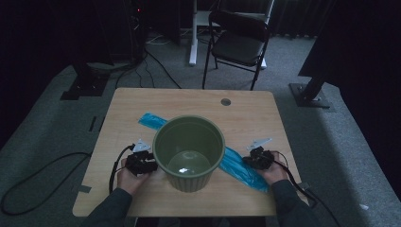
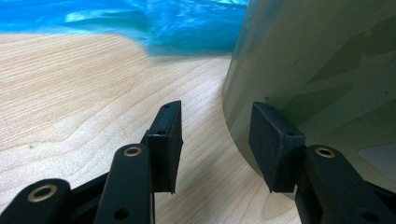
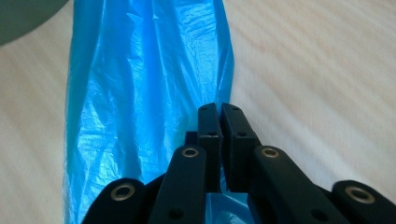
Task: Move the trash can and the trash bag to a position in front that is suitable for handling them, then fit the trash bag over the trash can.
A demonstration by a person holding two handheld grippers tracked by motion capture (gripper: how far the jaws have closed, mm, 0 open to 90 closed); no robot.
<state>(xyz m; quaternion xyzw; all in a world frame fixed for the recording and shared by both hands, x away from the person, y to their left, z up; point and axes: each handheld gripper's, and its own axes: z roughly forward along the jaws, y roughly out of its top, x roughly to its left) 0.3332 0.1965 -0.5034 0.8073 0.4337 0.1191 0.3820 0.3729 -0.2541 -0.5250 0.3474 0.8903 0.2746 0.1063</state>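
Observation:
A green plastic bin (image 1: 189, 182) stands upright on the wooden table (image 1: 142, 99), on top of a long blue plastic bag (image 1: 239, 168) that sticks out at its far left and near right. My left gripper (image 1: 149, 165) rests at the bin's left side. In the left gripper view it (image 2: 217, 109) is open, with one jaw close to the bin's wall (image 2: 327, 56); whether it touches I cannot tell. My right gripper (image 1: 248, 161) lies at the bag's near end. In the right gripper view it (image 3: 220, 108) is shut on the edge of the bag (image 3: 140, 93).
A black folding chair (image 1: 239, 42) stands on the carpet beyond the table's far edge. Cables trail from both grippers off the near edge. A round grommet (image 1: 225, 101) sits in the tabletop at the far right. Bare wood lies left of the bag (image 2: 187, 23).

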